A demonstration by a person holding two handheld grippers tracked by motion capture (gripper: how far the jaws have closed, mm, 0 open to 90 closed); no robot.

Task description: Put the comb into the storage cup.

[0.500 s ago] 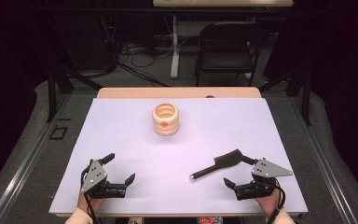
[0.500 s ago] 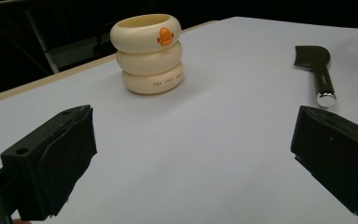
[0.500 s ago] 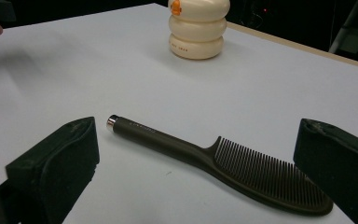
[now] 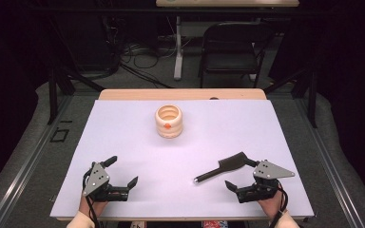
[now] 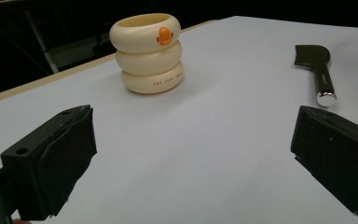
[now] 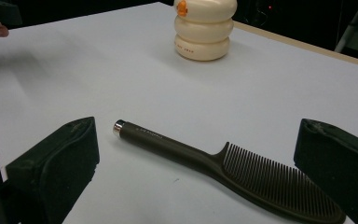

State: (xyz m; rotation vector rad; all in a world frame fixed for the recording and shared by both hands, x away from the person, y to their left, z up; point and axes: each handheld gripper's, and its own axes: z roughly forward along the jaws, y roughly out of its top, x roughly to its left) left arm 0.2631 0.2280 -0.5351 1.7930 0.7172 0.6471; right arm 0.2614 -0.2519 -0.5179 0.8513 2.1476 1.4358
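On the white table (image 4: 123, 133): both grippers idle, comb lying flat.
Left gripper (image 4: 121, 172) jaws wide, nothing between them; cream ringed holder (image 4: 168, 121) upright mid-table, well apart; dark comb (image 4: 222, 168) just beside right gripper (image 4: 242, 175), jaws spread wide, not touching it.

On your white table sheet (image 4: 138, 137) lies a dark brown comb (image 6: 242, 168), its handle capped in shiny silver. The cream ribbed holder (image 4: 168, 121) carries a small orange mark and a line of dark lettering. Your left gripper (image 4: 121, 175) and right gripper (image 4: 237, 173) are black with grey top plates; the table edge (image 4: 180, 94) is pale wood.
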